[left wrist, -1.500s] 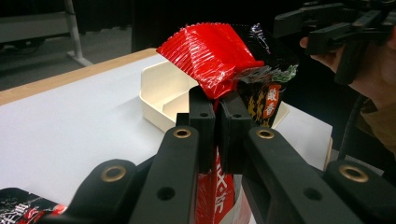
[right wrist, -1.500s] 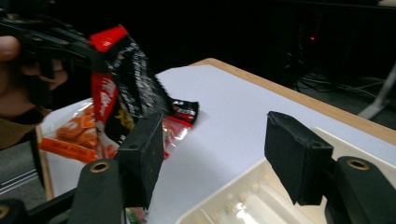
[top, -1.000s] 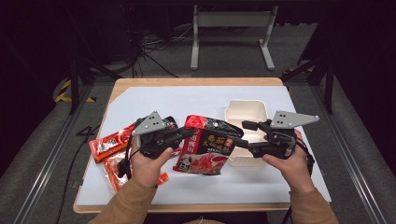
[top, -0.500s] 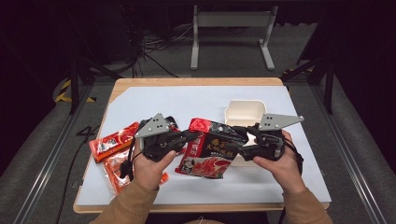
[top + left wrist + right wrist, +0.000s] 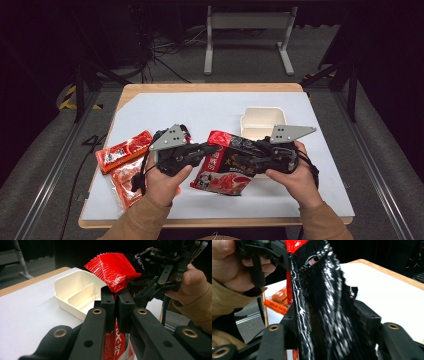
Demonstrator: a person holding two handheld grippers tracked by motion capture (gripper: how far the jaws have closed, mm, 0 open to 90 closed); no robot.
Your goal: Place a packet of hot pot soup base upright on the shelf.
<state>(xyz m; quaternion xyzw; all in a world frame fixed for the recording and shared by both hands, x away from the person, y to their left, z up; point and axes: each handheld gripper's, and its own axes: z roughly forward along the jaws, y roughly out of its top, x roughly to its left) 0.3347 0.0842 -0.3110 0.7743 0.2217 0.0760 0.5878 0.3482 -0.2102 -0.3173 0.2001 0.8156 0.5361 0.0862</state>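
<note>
A red and black pouch (image 5: 225,167) hangs between the two grippers just above the white table cover (image 5: 190,110). My left gripper (image 5: 212,149) is shut on its left top edge; in the left gripper view the pads pinch the red seam (image 5: 112,267) at the left gripper (image 5: 116,293). My right gripper (image 5: 250,151) comes in from the right. In the right gripper view the pouch's black side (image 5: 324,285) lies between the jaws of the right gripper (image 5: 324,312), which have just been closing around it. I see no firm pinch.
A cream divided container (image 5: 262,122) stands on the cover behind the right hand, also seen in the left gripper view as the container (image 5: 75,292). Orange-red packets (image 5: 122,152) lie at the left. The wooden table edge (image 5: 210,87) runs along the back.
The right gripper has moved left and slightly down onto the pouch, and its jaws have narrowed around it. The left gripper has kept its hold in place.
</note>
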